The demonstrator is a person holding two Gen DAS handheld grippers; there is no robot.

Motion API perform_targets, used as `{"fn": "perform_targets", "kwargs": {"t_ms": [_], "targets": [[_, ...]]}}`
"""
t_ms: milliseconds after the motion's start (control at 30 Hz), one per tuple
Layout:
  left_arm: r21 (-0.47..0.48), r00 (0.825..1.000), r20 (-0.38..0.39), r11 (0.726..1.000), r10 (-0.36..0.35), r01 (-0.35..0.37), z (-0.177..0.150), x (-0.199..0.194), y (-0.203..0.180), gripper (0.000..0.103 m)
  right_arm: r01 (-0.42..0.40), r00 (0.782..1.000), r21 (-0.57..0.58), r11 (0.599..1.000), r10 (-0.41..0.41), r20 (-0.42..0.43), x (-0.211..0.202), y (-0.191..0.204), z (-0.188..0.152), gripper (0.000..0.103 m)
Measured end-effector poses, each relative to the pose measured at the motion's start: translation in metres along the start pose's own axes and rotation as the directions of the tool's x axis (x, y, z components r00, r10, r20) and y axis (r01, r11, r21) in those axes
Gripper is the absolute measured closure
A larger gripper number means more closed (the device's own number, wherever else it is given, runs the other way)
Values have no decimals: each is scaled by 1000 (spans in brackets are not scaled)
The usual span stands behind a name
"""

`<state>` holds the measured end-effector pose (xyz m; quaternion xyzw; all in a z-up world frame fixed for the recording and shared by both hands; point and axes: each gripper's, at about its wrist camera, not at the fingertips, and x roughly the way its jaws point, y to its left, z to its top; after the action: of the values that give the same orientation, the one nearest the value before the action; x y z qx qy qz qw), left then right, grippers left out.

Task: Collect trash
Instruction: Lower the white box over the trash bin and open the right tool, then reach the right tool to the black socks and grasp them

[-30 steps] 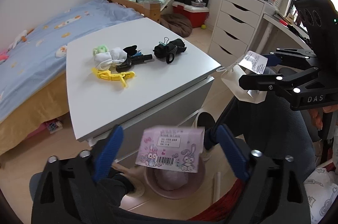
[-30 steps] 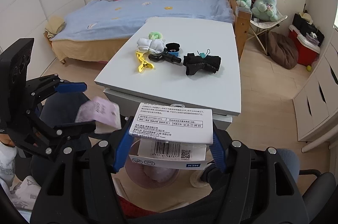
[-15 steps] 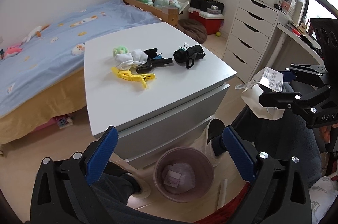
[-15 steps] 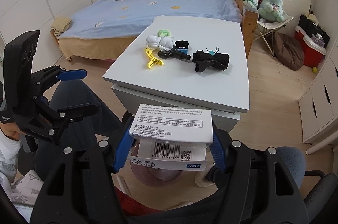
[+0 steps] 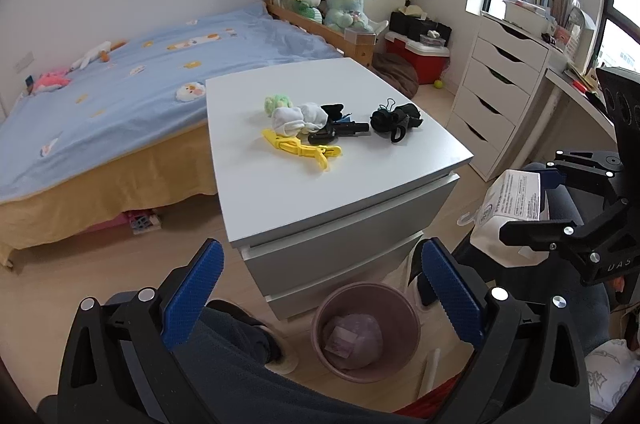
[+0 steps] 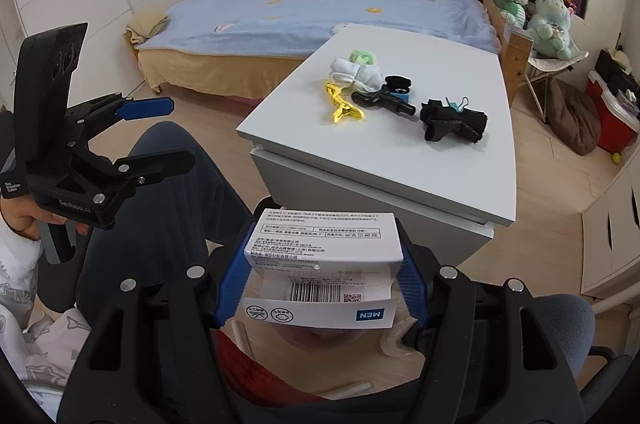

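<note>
Gone from left gripper (image 5: 320,280): pink packet; box (image 6: 324,248) crosswise.

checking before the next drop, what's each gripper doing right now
Left gripper: open, nothing between its blue pads.
Right gripper: shut on the white packet with the barcode label.

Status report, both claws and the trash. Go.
Left claw open, empty. Right claw shut on white package. Pink bin below, pink wrapper inside. Nothing blocking.
</note>
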<state>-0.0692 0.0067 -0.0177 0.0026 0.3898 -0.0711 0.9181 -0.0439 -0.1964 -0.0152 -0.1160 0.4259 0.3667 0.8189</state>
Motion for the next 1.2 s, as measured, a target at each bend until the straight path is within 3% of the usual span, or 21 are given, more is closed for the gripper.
{"fn": "perform_targets", "kwargs": {"t_ms": [100, 200, 733, 1200], "targets": [[-8, 1000, 5, 1000, 4, -4, -1, -3, 4, 8, -19, 1000, -17, 1000, 19, -3, 3, 8, 3, 38], [-14, 1000, 7, 1000, 9, -9, -1, -4, 7, 8, -27, 1000, -20, 999, 27, 5, 4, 10, 6, 6], [-38, 1000, -8, 999, 0, 0, 0, -2, 9, 8, 35, 999, 83, 996, -36, 11, -3, -19, 5, 4], [-54, 1000, 6, 999, 10, -10, 35, 2, 13, 8, 84, 996, 151, 985, -89, 32, -15, -59, 38, 4]]}}
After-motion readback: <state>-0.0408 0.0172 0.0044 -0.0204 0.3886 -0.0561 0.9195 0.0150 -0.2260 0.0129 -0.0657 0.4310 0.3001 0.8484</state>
